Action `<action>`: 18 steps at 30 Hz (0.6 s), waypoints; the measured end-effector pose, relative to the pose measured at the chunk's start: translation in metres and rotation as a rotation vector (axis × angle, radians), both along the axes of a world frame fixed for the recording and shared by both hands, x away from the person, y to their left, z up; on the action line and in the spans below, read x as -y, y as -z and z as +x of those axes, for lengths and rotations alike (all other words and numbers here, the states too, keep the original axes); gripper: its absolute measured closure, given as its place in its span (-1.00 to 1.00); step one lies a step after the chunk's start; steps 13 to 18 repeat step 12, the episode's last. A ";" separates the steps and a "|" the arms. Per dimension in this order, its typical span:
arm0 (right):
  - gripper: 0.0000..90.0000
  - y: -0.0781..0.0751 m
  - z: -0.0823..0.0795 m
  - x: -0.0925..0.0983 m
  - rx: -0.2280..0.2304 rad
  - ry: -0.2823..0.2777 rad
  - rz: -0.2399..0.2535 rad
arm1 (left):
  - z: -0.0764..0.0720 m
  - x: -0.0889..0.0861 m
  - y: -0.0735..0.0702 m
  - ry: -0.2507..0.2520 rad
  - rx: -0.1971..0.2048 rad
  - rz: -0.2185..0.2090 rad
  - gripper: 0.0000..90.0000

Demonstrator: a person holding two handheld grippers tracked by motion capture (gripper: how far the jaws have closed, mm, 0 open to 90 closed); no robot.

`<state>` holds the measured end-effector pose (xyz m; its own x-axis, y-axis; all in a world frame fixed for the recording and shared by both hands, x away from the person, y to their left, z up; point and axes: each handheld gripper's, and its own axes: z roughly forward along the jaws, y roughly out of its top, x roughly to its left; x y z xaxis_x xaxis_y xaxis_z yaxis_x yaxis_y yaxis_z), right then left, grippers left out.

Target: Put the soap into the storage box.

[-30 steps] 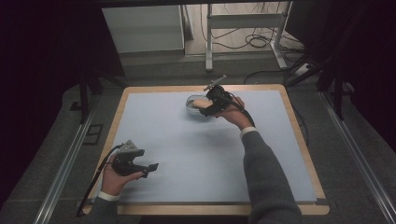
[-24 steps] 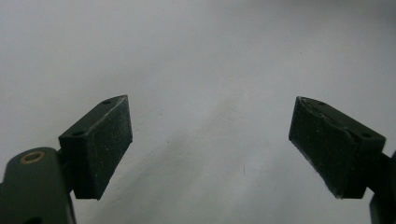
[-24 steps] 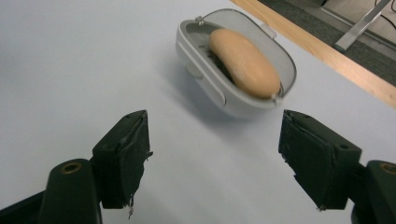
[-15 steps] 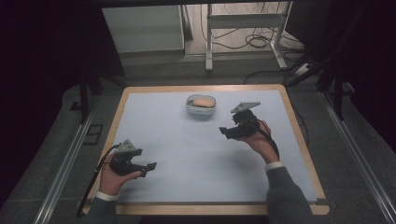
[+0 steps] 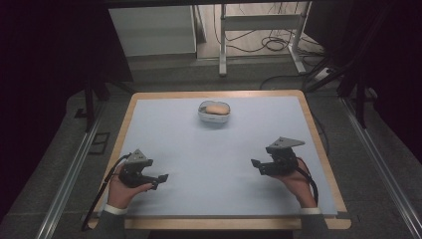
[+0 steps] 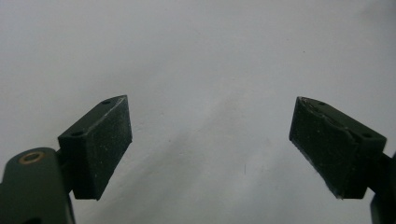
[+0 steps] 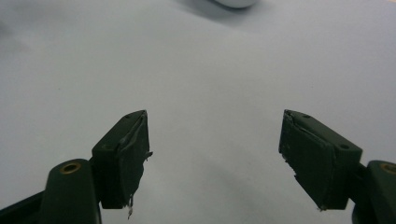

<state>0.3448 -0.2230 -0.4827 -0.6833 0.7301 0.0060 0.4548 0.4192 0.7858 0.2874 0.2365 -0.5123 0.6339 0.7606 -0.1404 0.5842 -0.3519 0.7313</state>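
the white bowl [image 5: 214, 113] sits near the far edge of the table [image 5: 209, 159], about midway across, with a tan, bread-like item [image 5: 216, 109] lying inside it. both tools are well apart from it, down at the person's side of the table. the left tool [image 5: 160, 179] rests low over the near left part of the surface, its jaws spread wide with nothing between them; the left gripper view shows bare pale table past the two black pads [image 6: 100, 144]. the right tool [image 5: 255, 165] is held at the near right, jaws likewise wide open and empty, and the right gripper view catches a sliver of the bowl [image 7: 236, 3] at its top edge.

the likely trouble from here is with the bowl. it looks light and stands free, so a tool reaching back in could nudge its rim and slide or tip it toward the far edge. the pad linings on the right tool look frayed and torn at their edges, which may weaken any grip on a smooth rim or on the soft item.
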 end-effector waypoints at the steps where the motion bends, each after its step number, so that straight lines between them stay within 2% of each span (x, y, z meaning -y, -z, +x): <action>1: -0.45 0.001 -0.002 0.001 0.006 0.003 0.016 | 0.000 0.000 0.000 0.003 0.003 0.006 -0.70; 2: -0.45 0.001 -0.003 0.001 0.002 0.001 0.018 | 0.000 0.001 0.000 0.004 0.004 0.009 -0.70; 4: -0.45 0.001 -0.004 -0.001 0.010 0.002 -0.015 | 0.000 0.002 0.000 0.004 0.002 0.010 -0.71; 7: -0.46 -0.002 -0.004 -0.001 0.019 -0.004 0.010 | 0.000 0.002 0.001 0.002 0.001 0.015 -0.71; 12: -0.50 -0.003 -0.004 -0.003 0.035 -0.002 -0.016 | 0.001 0.003 0.003 0.001 -0.010 0.017 -0.71; 18: -0.50 -0.003 -0.004 -0.003 0.035 -0.002 -0.016 | 0.001 0.003 0.003 0.001 -0.010 0.017 -0.71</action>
